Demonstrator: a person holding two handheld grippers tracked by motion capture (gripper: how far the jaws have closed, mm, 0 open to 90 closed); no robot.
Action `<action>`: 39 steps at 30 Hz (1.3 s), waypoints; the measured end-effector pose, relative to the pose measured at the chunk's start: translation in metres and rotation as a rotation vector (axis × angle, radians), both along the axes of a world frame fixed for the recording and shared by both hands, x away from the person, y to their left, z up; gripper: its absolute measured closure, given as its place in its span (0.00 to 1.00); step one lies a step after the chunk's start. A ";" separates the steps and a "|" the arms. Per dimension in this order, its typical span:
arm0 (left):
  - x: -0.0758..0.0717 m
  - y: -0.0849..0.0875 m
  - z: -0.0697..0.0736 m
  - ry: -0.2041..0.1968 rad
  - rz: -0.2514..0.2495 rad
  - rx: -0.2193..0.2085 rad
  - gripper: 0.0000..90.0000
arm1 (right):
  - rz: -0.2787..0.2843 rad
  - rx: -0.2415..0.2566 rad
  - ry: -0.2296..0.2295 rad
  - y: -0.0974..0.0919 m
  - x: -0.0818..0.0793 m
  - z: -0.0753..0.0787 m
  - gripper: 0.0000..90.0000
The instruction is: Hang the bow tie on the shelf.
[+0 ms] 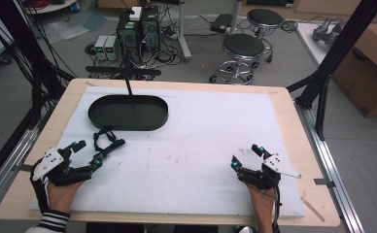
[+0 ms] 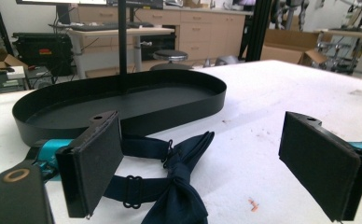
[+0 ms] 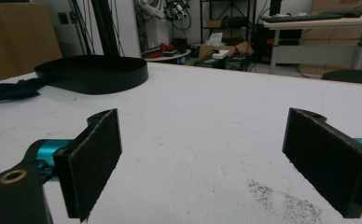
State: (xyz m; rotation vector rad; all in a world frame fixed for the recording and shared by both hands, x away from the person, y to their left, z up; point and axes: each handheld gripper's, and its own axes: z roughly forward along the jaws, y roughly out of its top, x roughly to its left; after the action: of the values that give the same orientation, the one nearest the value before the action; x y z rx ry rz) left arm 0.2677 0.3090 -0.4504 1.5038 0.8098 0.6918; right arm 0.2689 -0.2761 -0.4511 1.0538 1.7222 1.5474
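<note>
In the left gripper view we see a bow tie [image 2: 179,186] between the released left hand-held gripper [image 2: 207,163]; the right hand-held gripper [image 3: 216,158] is released too.

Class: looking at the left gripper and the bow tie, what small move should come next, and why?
Probably ease the left gripper forward and shut it on the bow tie. Its jaws stand open with the tie lying between them on the cloth, ungripped, just short of the black tray.
</note>
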 end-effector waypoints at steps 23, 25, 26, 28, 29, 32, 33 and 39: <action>0.003 0.010 0.043 0.079 -0.042 0.174 0.15 | -0.006 -0.003 0.004 0.000 0.001 0.000 0.12; 0.004 0.008 0.046 0.099 -0.048 0.205 0.15 | -0.006 -0.003 0.004 0.000 0.001 0.000 0.12; 0.007 0.006 0.051 0.145 -0.066 0.244 0.16 | -0.006 -0.003 0.004 0.000 0.001 0.000 0.12; 0.010 0.004 0.055 0.213 -0.084 0.283 0.16 | -0.006 0.001 0.009 0.000 0.001 0.000 0.12; 0.012 0.002 0.057 0.251 -0.092 0.300 0.16 | -0.007 0.000 0.007 0.000 0.001 0.000 0.12; 0.015 -0.004 0.061 0.301 -0.096 0.337 0.17 | -0.006 0.000 0.007 0.000 0.001 0.000 0.12; 0.017 -0.005 0.061 0.315 -0.097 0.338 0.18 | -0.006 -0.002 0.007 0.000 0.001 0.000 0.12; 0.026 -0.009 0.057 0.377 -0.087 0.371 0.28 | -0.006 0.000 0.010 0.000 0.001 0.000 0.12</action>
State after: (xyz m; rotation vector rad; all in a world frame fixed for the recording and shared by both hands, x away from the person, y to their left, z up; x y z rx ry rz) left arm 0.2933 0.2996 -0.3930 2.0339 0.9240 0.5171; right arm 0.2694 -0.2757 -0.4510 1.0673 1.7240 1.5409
